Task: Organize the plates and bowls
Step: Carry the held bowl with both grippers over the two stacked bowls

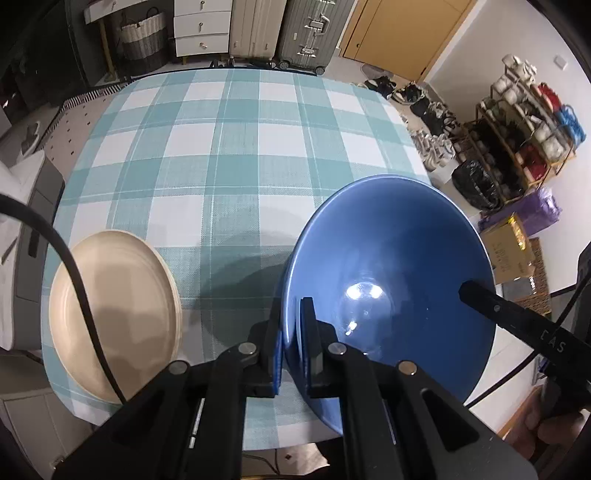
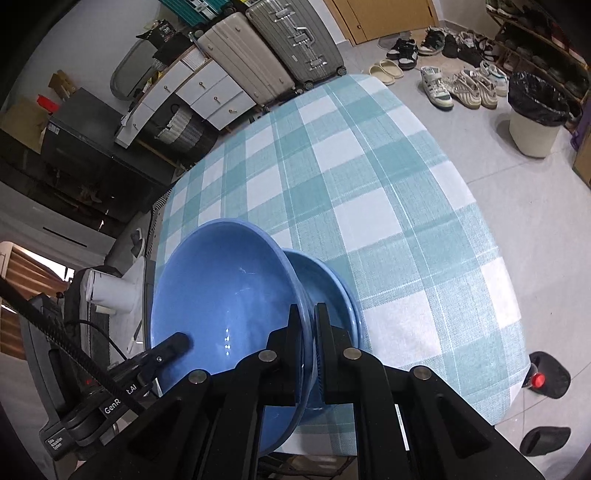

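**Blue bowl held at opposite rims by both tools above checked tabletop**

Left wrist view. The left tool is seen clamped narrow on the near-left rim of a blue bowl, one pad outside the wall and one inside. The bowl is tilted, its glossy hollow facing the camera, and is placed ahead and to the right of this tool. The right tool is seen entering from the right, with a dark finger laid against the bowl's far-right rim. A cream plate is recorded to the left of the left tool, lying on the tabletop, which is covered by a teal-and-white checked cloth. A black cable is seen crossing in front of the plate. Beyond the tabletop, suitcases and a drawer unit are listed; a shoe rack is noted far to the right.

Right wrist view. The right tool is seen closed narrow on the blue bowl at its right-hand rim, the rim being pinched between the two pads. A second blue bowl is recorded just behind and to the right of the held one, resting on the tabletop; whether the two are touching cannot be told. The left tool is seen at the lower left, its finger on the bowl's opposite rim. Shoes and a lined waste bin are noted on the floor far ahead to the right.
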A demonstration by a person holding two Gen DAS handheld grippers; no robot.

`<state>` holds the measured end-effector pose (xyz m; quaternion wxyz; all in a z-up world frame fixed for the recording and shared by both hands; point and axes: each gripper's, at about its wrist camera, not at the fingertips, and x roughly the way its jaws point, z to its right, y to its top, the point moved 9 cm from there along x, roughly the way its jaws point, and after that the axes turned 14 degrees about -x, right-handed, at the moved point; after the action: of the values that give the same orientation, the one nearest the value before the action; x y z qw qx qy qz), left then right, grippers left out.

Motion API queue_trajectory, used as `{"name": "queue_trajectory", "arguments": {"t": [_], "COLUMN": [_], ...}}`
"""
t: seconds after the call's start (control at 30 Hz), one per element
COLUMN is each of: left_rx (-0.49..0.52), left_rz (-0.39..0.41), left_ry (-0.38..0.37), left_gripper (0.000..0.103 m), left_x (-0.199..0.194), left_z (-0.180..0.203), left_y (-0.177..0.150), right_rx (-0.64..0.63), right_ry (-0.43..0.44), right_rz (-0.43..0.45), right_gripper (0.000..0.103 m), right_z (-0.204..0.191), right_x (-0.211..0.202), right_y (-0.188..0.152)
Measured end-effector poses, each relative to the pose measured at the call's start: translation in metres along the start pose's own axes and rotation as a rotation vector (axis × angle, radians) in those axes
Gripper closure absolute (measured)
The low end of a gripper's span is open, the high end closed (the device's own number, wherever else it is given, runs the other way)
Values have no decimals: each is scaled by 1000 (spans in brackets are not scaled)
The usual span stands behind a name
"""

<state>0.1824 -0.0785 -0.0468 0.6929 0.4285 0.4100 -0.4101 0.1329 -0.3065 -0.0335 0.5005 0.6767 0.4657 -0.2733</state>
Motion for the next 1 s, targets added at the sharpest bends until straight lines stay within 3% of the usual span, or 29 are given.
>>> {"name": "queue_trajectory", "arguments": {"t": [0.13, 0.63, 1.0], "left_rx": [-12, 40, 64], "left_rz": [-25, 12, 25], "left_ry": [0, 76, 86], "left_gripper": [99, 97, 97], "left_x": [11, 26, 38], "left_z": [-3, -12, -10], "left_y": [-4, -8, -15], "right_rx": [-11, -121, -154], "right_ry": [-13, -80, -110], "right_rz": [-13, -14, -18], "right_gripper": [97, 97, 97], "right_z": [4, -2, 6], "right_x": [10, 29, 40], "right_y": [-4, -13, -19]}}
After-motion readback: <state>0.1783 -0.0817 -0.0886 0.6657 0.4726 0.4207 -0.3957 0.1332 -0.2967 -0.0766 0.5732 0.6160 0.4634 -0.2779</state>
